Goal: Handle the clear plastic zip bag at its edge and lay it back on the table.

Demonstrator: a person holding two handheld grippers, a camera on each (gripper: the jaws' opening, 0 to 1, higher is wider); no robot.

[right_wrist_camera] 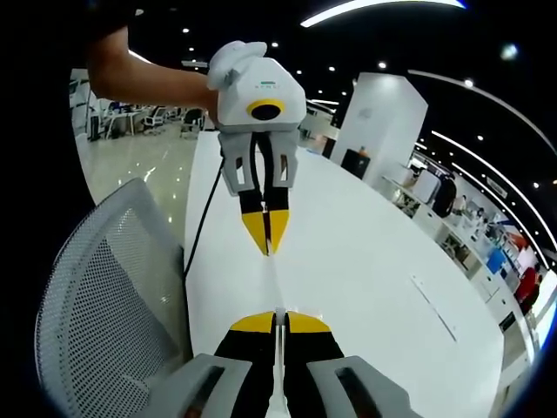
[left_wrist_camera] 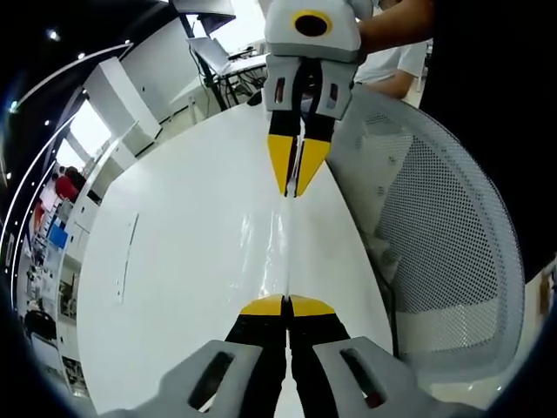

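The clear plastic zip bag (left_wrist_camera: pixel 283 248) hangs taut and edge-on between the two grippers, above the white table (left_wrist_camera: pixel 183 261). In the left gripper view my left gripper (left_wrist_camera: pixel 287 302) is shut on its near edge, and the right gripper (left_wrist_camera: pixel 294 190) facing it pinches the far edge with its yellow tips together. From the right gripper view, the right gripper (right_wrist_camera: pixel 278 318) is shut on the bag (right_wrist_camera: pixel 275 283), a thin glossy strip here, and the left gripper (right_wrist_camera: pixel 267 246) holds the opposite end over the table (right_wrist_camera: pixel 365 261). A person's hand grips each tool.
A grey mesh office chair (left_wrist_camera: pixel 435 235) stands close against the table's edge, also seen as the chair (right_wrist_camera: pixel 104 287). A dark cable (right_wrist_camera: pixel 200 226) runs along that edge. Shelves and desks stand further off in the room.
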